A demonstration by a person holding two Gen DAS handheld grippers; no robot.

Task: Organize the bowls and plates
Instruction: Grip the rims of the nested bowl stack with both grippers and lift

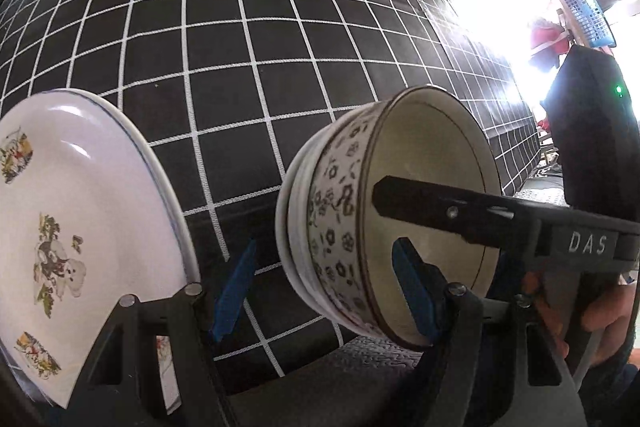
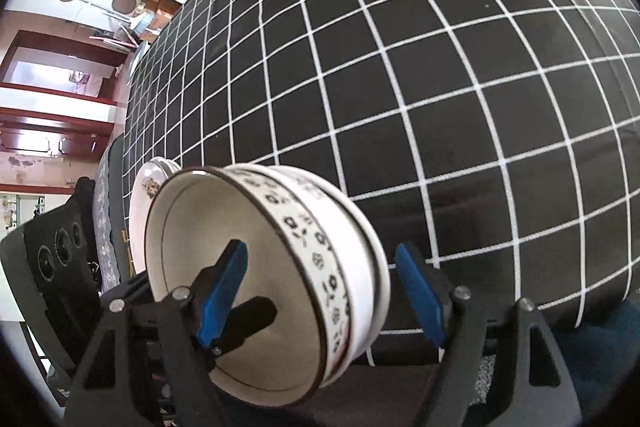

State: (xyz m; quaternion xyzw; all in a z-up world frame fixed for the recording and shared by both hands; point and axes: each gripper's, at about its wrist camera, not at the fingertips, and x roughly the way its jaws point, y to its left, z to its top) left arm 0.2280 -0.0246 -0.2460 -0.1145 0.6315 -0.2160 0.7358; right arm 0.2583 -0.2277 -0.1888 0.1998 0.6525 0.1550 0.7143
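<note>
A stack of nested white bowls with a black flower band stands near the front edge of the black checked tablecloth. My left gripper is open astride its wall: one blue pad is outside with a gap showing, the other inside. The right gripper's black finger reaches into the same bowl from the right. In the right wrist view the bowls sit between the pads of my right gripper, which is open and touches neither side. White printed plates lie to the left, and are also seen behind the bowls.
The checked cloth stretches far beyond the dishes. A hand holds the right gripper's black body. A blue basket and clutter lie past the table's right edge, and shelves and a red door frame past the other.
</note>
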